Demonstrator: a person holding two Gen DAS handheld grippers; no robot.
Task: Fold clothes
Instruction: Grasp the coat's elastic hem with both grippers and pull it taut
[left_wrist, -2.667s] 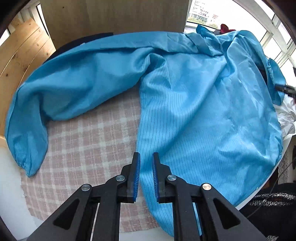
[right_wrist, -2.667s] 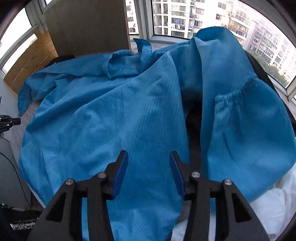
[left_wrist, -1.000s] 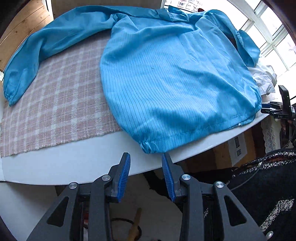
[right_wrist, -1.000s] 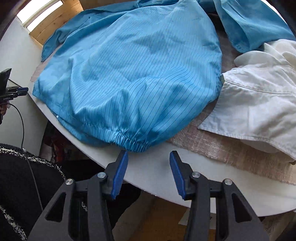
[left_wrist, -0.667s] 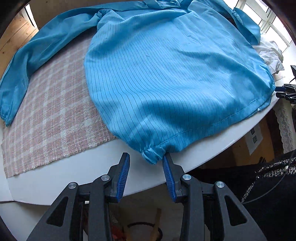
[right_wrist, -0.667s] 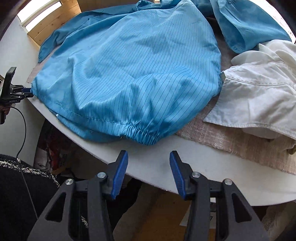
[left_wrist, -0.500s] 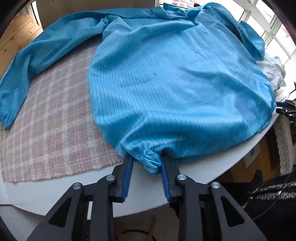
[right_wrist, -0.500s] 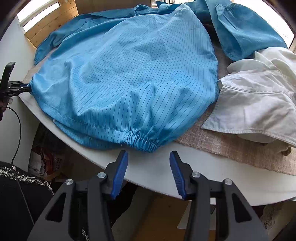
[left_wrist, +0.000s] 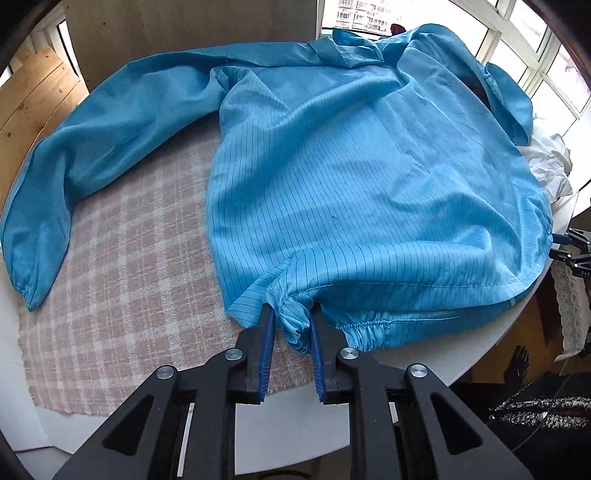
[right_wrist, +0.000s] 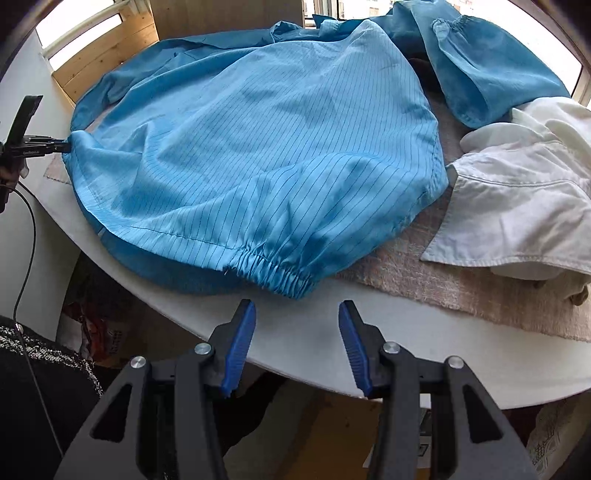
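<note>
A blue pinstriped jacket lies spread, back up, on a round table, its left sleeve stretched across the checked cloth. My left gripper is shut on the jacket's near left hem corner, with bunched fabric between the blue pads and the corner lifted and folded back a little. In the right wrist view the same jacket fills the middle. My right gripper stands open over the bare table edge, just short of the elastic hem, with nothing between its fingers. The left gripper shows at the far left, on the corner.
A pink checked cloth covers the white table. A crumpled white garment lies to the right of the jacket, beside the blue right sleeve. A person's dark knit clothing is at the lower left. Wooden boards and windows stand behind.
My left gripper has gone from open before the hem corner to shut on it, and has drawn it up and inward over the table. My right gripper stays open, slightly nearer the elastic hem.
</note>
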